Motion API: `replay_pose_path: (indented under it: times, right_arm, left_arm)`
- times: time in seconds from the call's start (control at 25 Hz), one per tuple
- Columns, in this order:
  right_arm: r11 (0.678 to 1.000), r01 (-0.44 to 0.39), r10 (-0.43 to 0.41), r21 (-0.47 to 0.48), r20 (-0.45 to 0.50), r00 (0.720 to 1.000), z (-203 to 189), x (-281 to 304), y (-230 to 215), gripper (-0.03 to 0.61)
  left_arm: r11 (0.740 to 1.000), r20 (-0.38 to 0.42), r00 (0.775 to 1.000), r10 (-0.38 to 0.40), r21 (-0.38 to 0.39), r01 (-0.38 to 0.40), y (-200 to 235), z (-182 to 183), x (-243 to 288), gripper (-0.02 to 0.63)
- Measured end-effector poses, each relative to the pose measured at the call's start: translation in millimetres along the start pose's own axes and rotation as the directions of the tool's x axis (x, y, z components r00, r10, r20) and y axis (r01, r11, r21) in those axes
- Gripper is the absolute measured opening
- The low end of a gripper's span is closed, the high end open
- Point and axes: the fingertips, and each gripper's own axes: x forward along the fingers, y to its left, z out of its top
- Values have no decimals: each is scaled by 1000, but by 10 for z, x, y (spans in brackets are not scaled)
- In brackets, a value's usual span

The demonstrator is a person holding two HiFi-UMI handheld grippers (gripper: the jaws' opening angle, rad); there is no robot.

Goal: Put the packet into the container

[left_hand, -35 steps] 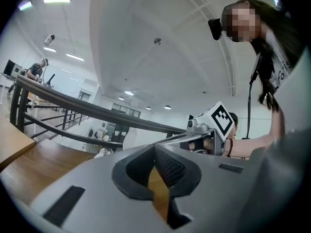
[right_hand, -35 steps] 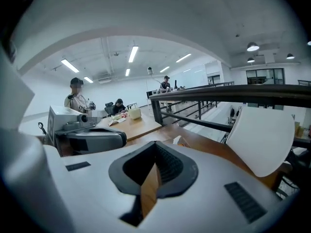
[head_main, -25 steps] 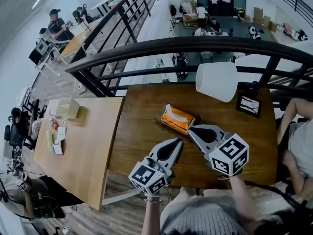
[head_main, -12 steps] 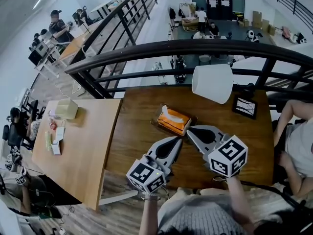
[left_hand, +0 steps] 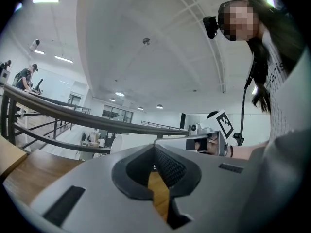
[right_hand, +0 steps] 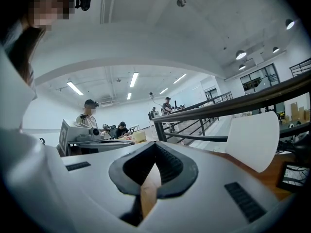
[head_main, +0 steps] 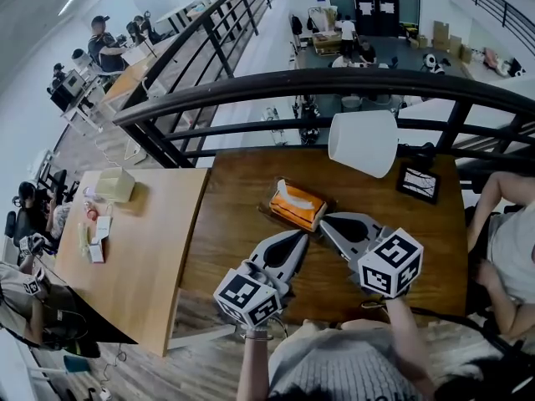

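Only the head view shows the flat orange packet, just at twelve o'clock of the left gripper and ten o'clock of the right gripper, whose own views show jaws pressed together, empty.

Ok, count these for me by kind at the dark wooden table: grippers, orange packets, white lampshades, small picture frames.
Grippers: 2, the left gripper and the right gripper
Orange packet: 1
White lampshade: 1
Small picture frame: 1
Total: 5
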Motion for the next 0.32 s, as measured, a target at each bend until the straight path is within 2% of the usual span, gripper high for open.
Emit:
replay_pose_path:
  times: [0.32]
  right_arm:
    - [1000, -1, 1, 3, -9, 1000, -52, 1, -41, 12]
  left_arm:
    - [1000, 1, 1000, -4, 6, 4, 11, -10, 30, 5]
